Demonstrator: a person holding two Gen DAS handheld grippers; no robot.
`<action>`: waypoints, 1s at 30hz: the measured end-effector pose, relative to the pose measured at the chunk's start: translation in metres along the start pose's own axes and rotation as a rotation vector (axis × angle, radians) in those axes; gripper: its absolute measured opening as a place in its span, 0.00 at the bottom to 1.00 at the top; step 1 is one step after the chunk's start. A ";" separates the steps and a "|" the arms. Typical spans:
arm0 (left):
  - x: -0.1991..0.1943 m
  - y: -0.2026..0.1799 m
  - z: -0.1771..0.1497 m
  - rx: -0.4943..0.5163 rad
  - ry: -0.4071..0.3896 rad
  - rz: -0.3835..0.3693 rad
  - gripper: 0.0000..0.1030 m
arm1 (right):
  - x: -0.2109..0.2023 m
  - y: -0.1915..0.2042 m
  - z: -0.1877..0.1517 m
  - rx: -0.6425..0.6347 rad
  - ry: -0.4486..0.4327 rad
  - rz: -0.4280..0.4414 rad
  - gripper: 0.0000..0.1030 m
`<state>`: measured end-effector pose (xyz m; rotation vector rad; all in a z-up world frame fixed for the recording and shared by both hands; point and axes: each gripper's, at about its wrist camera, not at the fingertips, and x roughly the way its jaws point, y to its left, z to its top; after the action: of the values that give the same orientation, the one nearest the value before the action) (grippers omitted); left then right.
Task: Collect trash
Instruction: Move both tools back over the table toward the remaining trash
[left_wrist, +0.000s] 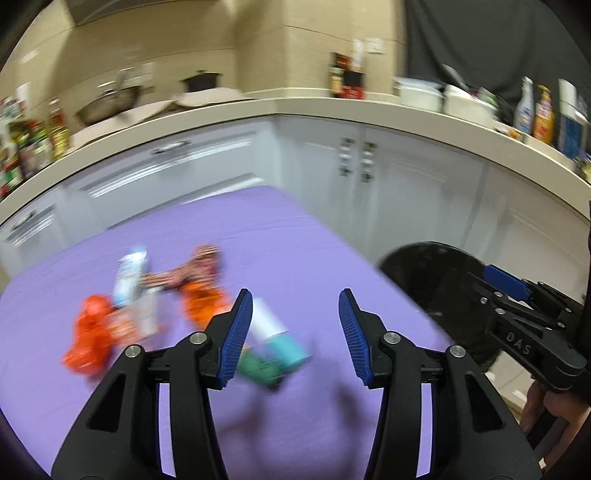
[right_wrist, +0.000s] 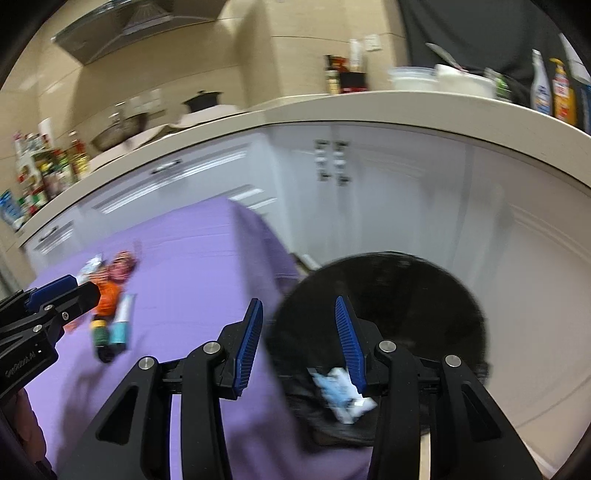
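**Both claws apart over the purple table and the black bin**

Everything here smears with motion blur, so you get colours more than labels. On the purple cloth-covered table (left_wrist: 295, 236) the pile of trash reads as an orange crinkled wrapper (left_wrist: 90, 332), a white and pale-blue packet (left_wrist: 129, 277), a second orange and brown wrapper (left_wrist: 203, 288) and a white tube-like pack with a teal and green end (left_wrist: 273, 343); what any of them once held you cannot make out. Your left gripper (left_wrist: 295, 332) hangs above the near part of the table, tilted downward, its blue ribbed pads (left_wrist: 236, 336) parted and nothing between them. The teal-ended pack lies on the cloth beyond the left pad, partly hidden by it.

Your right gripper (right_wrist: 299, 343) points down over the round black trash bin (right_wrist: 406, 288), which stands just off the table's right edge in front of the white kitchen cabinets (right_wrist: 369, 206). Its jaws stand apart too, gripping nothing. A crumpled white and light-blue wrapper (right_wrist: 340, 391) shows inside the bin, its edge cut off by the right pad. Each gripper appears at the margin of the other's view, with part of a hand (left_wrist: 543, 410) below it.
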<state>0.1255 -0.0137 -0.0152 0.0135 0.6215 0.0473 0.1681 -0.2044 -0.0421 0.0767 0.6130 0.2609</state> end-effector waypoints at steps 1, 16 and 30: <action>-0.005 0.013 -0.003 -0.020 -0.001 0.024 0.50 | 0.001 0.011 0.000 -0.015 0.002 0.019 0.40; -0.052 0.137 -0.050 -0.190 0.034 0.235 0.51 | 0.008 0.130 -0.015 -0.203 0.068 0.205 0.40; -0.069 0.199 -0.076 -0.291 0.055 0.315 0.51 | 0.026 0.168 -0.028 -0.275 0.143 0.231 0.40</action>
<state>0.0173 0.1816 -0.0320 -0.1724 0.6583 0.4435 0.1353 -0.0360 -0.0547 -0.1385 0.7061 0.5756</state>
